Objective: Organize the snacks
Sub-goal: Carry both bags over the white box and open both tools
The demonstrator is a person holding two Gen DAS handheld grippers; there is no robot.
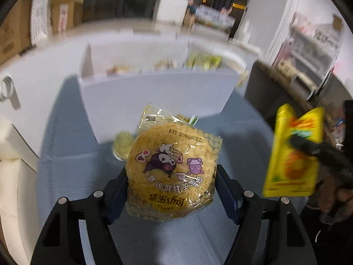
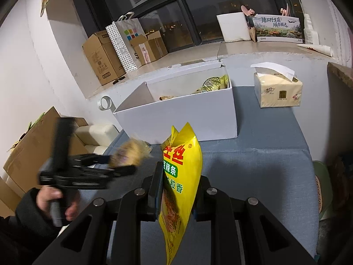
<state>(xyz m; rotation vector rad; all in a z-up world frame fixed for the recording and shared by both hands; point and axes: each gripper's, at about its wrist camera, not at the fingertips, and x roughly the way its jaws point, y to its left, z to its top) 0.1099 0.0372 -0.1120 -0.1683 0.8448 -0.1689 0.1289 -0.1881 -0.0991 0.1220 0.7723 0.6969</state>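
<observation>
Where the left gripper (image 1: 172,190) stands, its jaws are partly drawn in on either side of a round yellow corn-cake snack in a clear printed wrapper (image 1: 171,170); the pads appear to press on its two edges, though contact on the right-hand side is hard to confirm.

Item one, the cake: judged light, stiff but brittle, with slick film around it. Best taken across its width at the rim, gently; a hard squeeze could crack it. Just beyond it lies a second, smaller wrapped snack of pale yellow (image 1: 123,144), blurred, and the corner of another packet shows behind the cake.

Item two: the right gripper (image 2: 176,195), jaws narrow and clamped on a tall yellow foil snack bag with red and green print (image 2: 179,176), held upright by its middle, above the blue cloth-covered surface (image 2: 264,165). Judged light, soft, crinkly and slippery; the mid-body hold suits it, as the top flares open and loose.

Ahead of both jaws: an open white rectangular cardboard box (image 2: 176,119), with several yellow-green packets (image 2: 211,84) already inside, the likely destination. Its near wall stands upright between jaws and interior, so each snack would need lifting over the rim.

To the right of the box: a cream-coloured pack of tissues (image 2: 278,90), well apart. Left of the box: a white tape roll (image 2: 104,102). Further out: brown cartons (image 2: 103,57) and a spotted paper bag (image 2: 124,44) beneath dark windows. The two grippers sit near one another and might collide.
</observation>
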